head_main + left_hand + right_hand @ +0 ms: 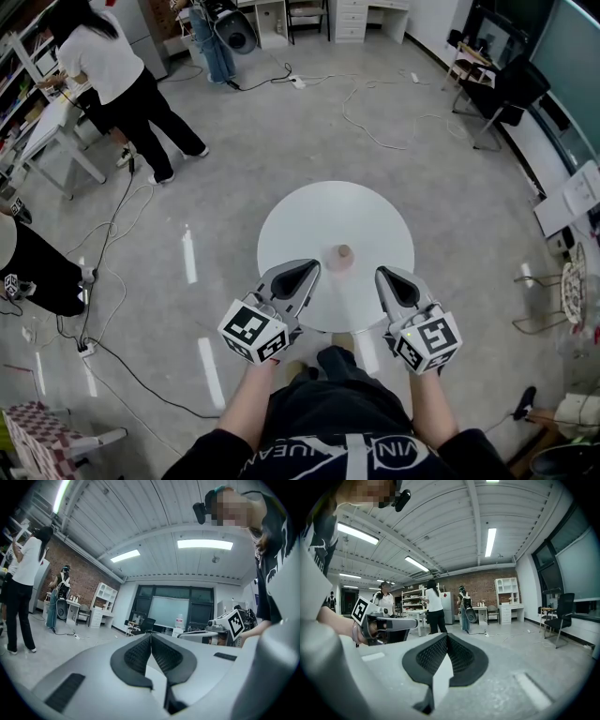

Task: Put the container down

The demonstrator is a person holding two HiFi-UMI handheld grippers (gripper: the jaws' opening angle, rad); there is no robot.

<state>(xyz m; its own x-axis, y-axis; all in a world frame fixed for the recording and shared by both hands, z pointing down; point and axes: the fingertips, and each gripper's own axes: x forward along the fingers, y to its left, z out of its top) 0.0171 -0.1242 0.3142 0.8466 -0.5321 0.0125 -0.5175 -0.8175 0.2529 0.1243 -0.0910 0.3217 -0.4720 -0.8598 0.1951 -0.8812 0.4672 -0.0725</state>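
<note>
On one table [305,217], one container [343,254] (near centre)

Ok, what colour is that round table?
The round table is plain white; the head view shows it best.

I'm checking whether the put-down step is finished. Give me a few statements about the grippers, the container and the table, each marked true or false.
1. The left hand-held gripper is shut with nothing between its jaws. True.
2. The right hand-held gripper holds the container. False: it is shut and empty.
3. The container stands on the table, apart from both grippers. True.
4. The table is square. False: it is round.
5. Nobody else is in the room. False: a person in a white top stands at the head view's upper left.
</note>
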